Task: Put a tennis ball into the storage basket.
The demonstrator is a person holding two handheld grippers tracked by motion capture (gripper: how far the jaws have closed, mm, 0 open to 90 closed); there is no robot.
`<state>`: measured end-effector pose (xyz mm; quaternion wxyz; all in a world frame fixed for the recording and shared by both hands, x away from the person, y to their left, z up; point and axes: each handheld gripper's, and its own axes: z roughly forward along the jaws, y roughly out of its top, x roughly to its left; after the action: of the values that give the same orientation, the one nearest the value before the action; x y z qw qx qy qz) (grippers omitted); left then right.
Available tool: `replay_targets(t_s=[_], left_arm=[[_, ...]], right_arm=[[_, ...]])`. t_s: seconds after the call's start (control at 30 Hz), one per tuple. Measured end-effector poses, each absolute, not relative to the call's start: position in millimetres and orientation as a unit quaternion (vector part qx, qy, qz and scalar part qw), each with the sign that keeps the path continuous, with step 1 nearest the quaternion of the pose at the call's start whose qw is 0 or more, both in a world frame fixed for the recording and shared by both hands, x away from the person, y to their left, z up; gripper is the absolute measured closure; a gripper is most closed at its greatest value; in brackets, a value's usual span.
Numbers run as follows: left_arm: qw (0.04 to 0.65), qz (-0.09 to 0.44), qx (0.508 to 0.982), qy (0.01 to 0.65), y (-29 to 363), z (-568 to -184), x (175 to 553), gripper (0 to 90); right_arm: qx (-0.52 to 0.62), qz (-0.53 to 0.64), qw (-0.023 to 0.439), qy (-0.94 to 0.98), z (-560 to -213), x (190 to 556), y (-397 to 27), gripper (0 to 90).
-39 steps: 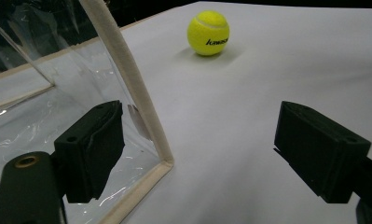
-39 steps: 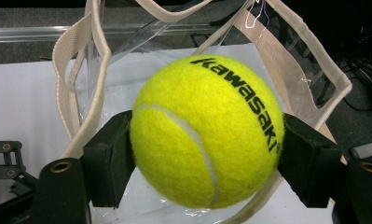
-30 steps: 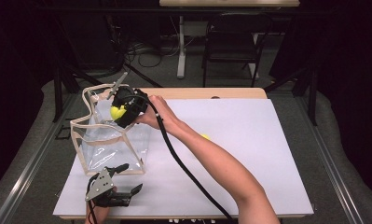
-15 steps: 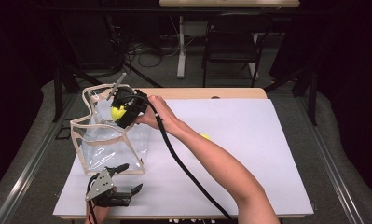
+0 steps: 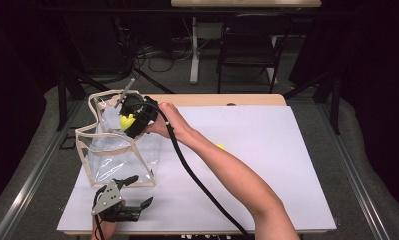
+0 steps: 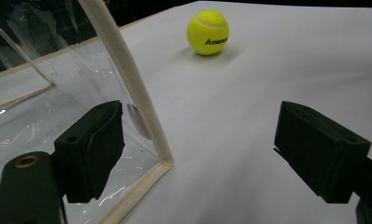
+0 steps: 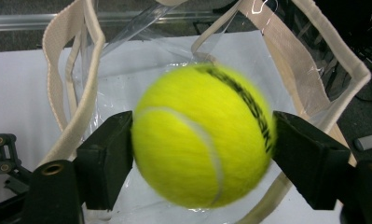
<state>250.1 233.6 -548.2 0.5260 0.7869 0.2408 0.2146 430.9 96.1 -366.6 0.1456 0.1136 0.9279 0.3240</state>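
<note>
A clear bag point(image 5: 118, 159) with beige trim stands open at the table's left. My right gripper point(image 5: 127, 121) hangs over its mouth, pointing down into it. A yellow tennis ball point(image 7: 203, 135) sits between its jaws, blurred as if slipping; the jaws have just been opening and the pads no longer clamp it. My left gripper point(image 5: 141, 190) rests at the front left with jaws wide open and nothing between them, beside the bag's front corner point(image 6: 161, 161). A second tennis ball point(image 6: 207, 31) lies on the white table, partly behind the person's forearm point(image 5: 219, 146).
The white tabletop point(image 5: 267, 150) stretches to the right of the bag. The right forearm and the gripper's black cable point(image 5: 197, 185) cross the middle. Chairs and table legs stand in the dark beyond the far edge.
</note>
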Motion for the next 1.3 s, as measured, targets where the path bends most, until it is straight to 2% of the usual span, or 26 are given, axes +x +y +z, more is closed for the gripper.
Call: replay_targets(t_s=[0.37,0.57,1.3], left_arm=[[0.526,0.213,0.788,0.240,233.4,-548.0,249.9,16.0],[0.526,0.212,0.788,0.241,232.9,-548.3,250.0,16.0],[0.527,0.212,0.787,0.242,232.4,-548.7,250.5,16.0]], right_arm=[[0.129,0.380,0.135,0.906,-351.9,431.7,76.7,6.6],[0.128,0.401,0.132,0.897,-346.7,429.7,63.9,1.8],[0.145,0.412,0.138,0.889,-347.4,421.8,9.4,0.0]])
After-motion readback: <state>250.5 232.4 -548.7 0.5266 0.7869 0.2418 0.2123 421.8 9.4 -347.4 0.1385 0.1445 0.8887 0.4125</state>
